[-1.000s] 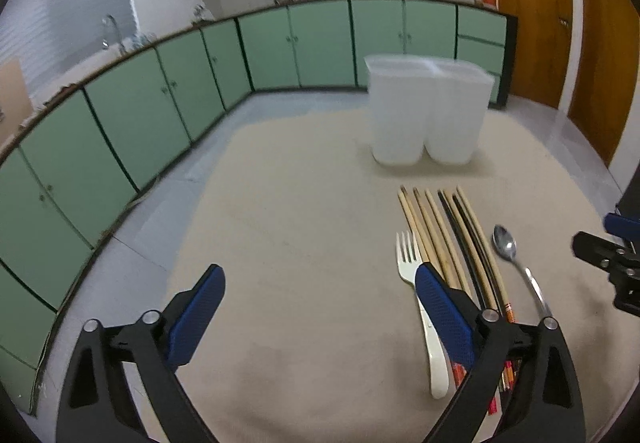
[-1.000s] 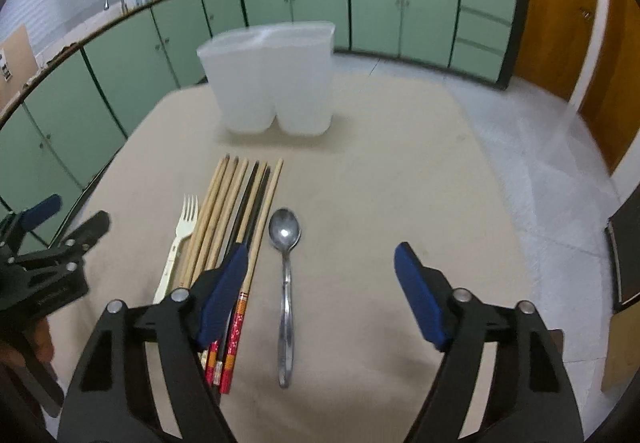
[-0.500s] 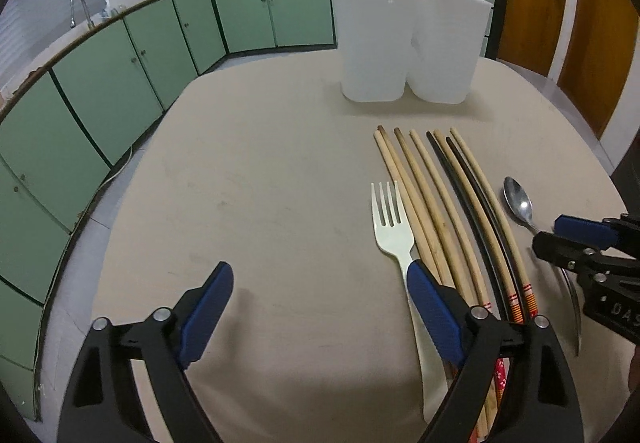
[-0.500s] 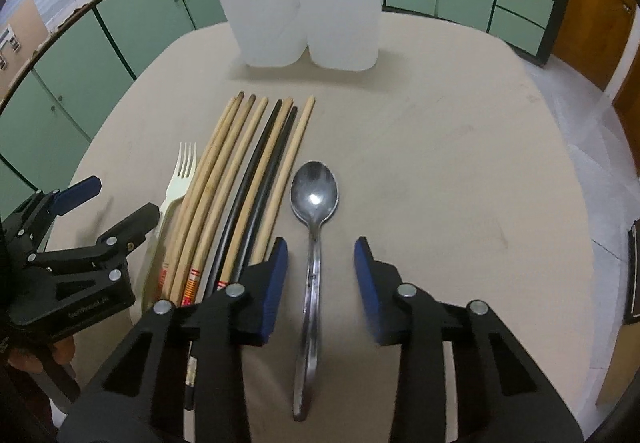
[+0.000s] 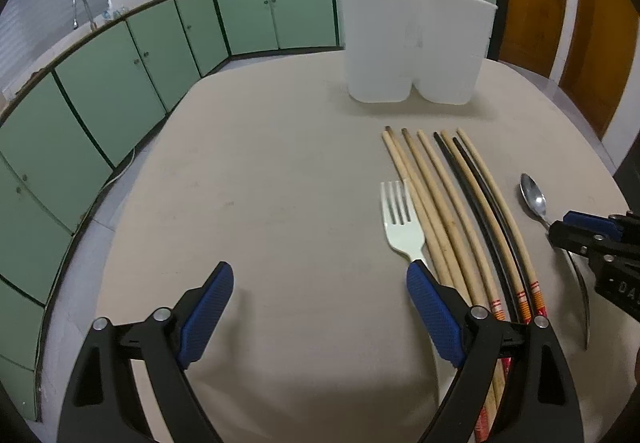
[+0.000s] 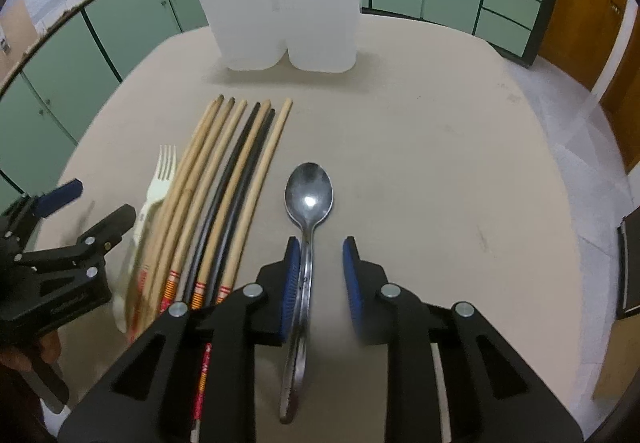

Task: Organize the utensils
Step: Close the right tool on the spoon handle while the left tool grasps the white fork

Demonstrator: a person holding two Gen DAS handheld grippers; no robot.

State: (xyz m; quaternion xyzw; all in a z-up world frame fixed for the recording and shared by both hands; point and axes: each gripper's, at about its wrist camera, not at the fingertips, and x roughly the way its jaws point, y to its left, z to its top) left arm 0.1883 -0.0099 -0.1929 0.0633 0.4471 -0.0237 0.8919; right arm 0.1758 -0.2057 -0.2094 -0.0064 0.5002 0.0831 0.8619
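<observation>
My right tool [image 6: 319,275] is closing around the metal spoon [image 6: 308,199] handle, pads not yet pinching; next, lift toward the white holder [image 6: 280,3] at twelve o'clock.

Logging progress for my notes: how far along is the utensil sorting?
Nothing looks sorted yet. The right gripper is closing around the metal spoon handle, which lies flat on the beige table. The left gripper is open beside the cream plastic fork. Fork, wooden and black chopsticks remain outside the white two-compartment holder.

Left gripper [image 5: 316,307] spread wide above the table [image 5: 280,203], right finger over the fork [image 5: 402,223]
</observation>
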